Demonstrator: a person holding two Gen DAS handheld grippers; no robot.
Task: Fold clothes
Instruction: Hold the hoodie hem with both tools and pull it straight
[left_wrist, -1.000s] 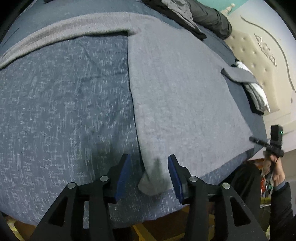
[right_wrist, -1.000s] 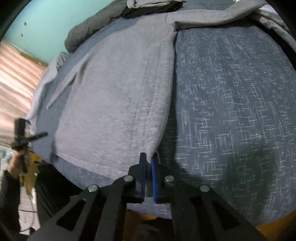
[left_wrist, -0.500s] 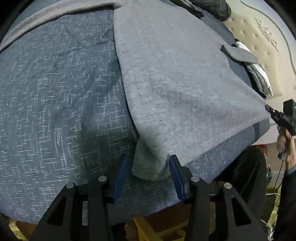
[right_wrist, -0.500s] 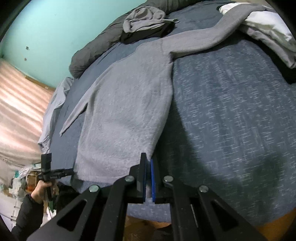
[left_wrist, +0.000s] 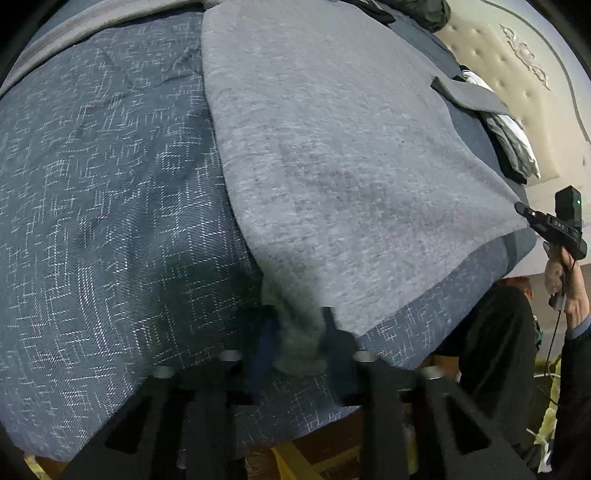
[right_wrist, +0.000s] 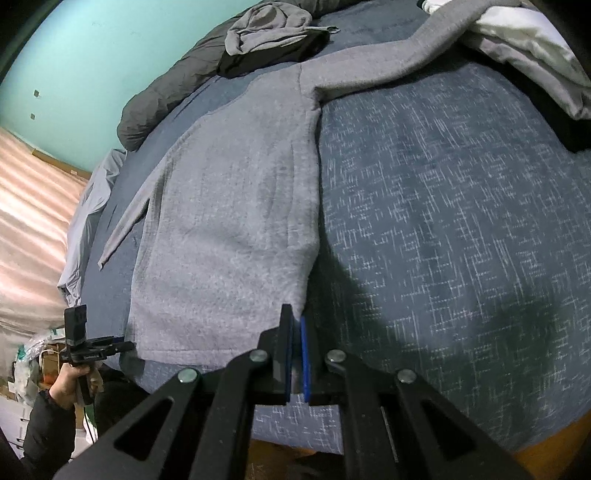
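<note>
Left wrist view first: your left gripper (left_wrist: 297, 339) sits at 6 o'clock, blurred, its jaws closing on the bunched hem corner of the grey sweater (left_wrist: 332, 155); the cloth is squeezed between the pads. That sweater lies flat on the blue bedspread (left_wrist: 110, 221), running from the corner toward 12 o'clock, with one sleeve stretched toward 10 o'clock along the top edge. At 2 o'clock you can see a tufted headboard (left_wrist: 517, 74) with a folded pile of clothes (left_wrist: 506, 136) below it. At 3 o'clock your right gripper (left_wrist: 521, 211) meets the sweater's other hem corner, and your right hand (left_wrist: 565, 280) grasps its handle beneath.

Right wrist view: your right gripper (right_wrist: 295, 325) is at 6 o'clock, clenched tight on the sweater's (right_wrist: 229, 221) near hem corner, the cloth pinched between the blue pads. The garment runs toward 12 o'clock over the bedspread (right_wrist: 443, 221), one sleeve reaching to 1 o'clock, the other lying toward 9 o'clock. A crumpled grey garment (right_wrist: 269, 29) sits at 12 o'clock on a dark quilt (right_wrist: 166, 99), before a turquoise wall (right_wrist: 92, 55). At 8 o'clock your left gripper (right_wrist: 127, 346) touches the far hem corner, with your left hand (right_wrist: 72, 384) around its handle.
</note>
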